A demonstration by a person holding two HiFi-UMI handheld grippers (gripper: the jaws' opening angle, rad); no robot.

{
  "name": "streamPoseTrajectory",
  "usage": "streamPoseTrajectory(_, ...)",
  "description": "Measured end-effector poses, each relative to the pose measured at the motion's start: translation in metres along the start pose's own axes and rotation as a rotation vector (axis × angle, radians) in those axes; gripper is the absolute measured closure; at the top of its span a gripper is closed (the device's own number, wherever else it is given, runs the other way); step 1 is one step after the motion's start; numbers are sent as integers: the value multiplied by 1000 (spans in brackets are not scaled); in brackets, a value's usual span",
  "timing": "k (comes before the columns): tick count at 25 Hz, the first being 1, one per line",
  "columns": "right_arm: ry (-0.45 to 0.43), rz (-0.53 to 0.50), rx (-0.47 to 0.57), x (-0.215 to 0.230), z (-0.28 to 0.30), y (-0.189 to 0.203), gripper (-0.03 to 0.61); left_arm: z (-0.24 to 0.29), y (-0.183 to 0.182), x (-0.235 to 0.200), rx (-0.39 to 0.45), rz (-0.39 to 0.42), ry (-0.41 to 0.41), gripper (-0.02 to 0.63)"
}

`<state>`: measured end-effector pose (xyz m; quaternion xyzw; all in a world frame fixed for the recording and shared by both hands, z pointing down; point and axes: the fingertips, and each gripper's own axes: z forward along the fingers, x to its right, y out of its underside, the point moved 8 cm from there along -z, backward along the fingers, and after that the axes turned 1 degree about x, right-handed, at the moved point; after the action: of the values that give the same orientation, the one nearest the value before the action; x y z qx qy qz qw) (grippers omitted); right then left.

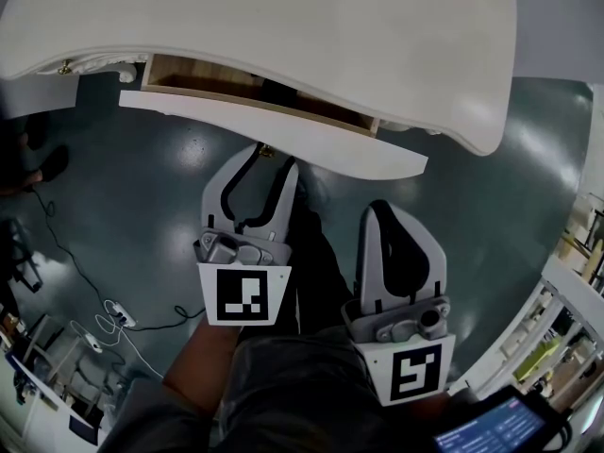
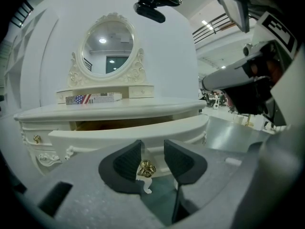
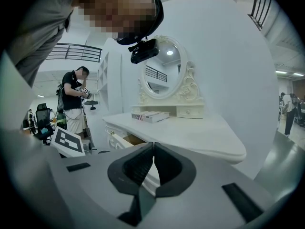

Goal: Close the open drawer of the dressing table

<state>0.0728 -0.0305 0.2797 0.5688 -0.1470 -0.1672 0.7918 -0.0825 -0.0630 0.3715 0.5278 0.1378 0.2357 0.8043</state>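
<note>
The drawer (image 1: pixel 274 132) stands pulled out of the white dressing table (image 1: pixel 283 26) across the upper middle of the head view, its wooden inside showing behind the white front. Its brass handle (image 2: pixel 146 168) sits low in the centre of the left gripper view, in the gap between the spread jaws of the left gripper (image 2: pixel 153 149), with neither pad clearly touching it. The right gripper (image 1: pixel 387 217), lower right in the head view and apart from the drawer, has its jaws pressed together on nothing.
</note>
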Motion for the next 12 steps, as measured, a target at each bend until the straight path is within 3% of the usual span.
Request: streamPoseTrajectory(12,5,4,2,8,-1,0,563,6,0,5,-9,1,5,453)
